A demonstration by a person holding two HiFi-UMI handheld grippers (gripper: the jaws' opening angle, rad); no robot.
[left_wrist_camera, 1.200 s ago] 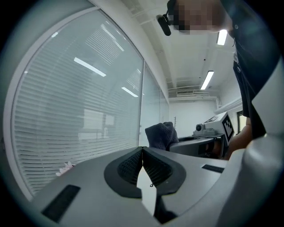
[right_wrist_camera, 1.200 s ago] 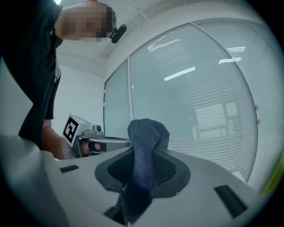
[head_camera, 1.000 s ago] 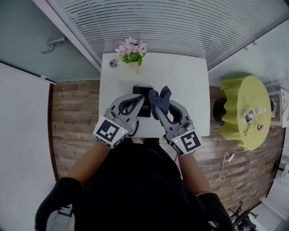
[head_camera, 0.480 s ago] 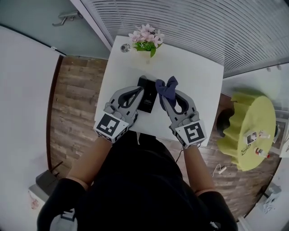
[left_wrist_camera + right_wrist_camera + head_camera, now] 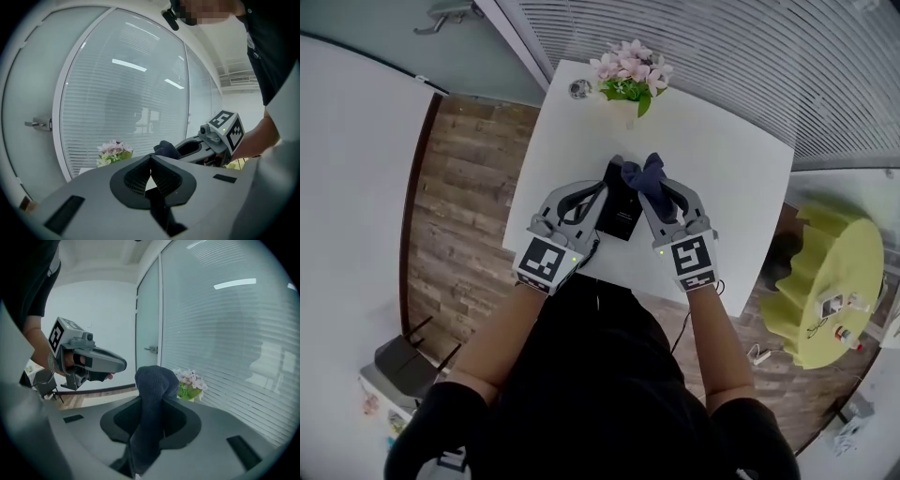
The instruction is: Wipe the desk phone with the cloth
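Observation:
A black desk phone (image 5: 623, 199) lies on the white table (image 5: 722, 169), between my two grippers. The right gripper (image 5: 651, 180) is shut on a dark blue cloth (image 5: 642, 174) that sticks up from its jaws just right of the phone's far end; the same cloth (image 5: 152, 399) fills the jaws in the right gripper view. The left gripper (image 5: 602, 190) is at the phone's left side, its jaws closed together with nothing between them (image 5: 150, 164). From the left gripper view the right gripper (image 5: 206, 145) and cloth (image 5: 166, 149) show to the right.
A small vase of pink flowers (image 5: 630, 77) stands at the table's far edge, with a small round object (image 5: 577, 89) beside it. A glass wall with blinds (image 5: 722, 56) runs behind the table. A yellow-green round table (image 5: 830, 300) stands to the right on the wood floor.
The head view has shifted, so the table sits further right and turned. Both grippers have drawn closer together at the phone, and the cloth now lies over its far right end.

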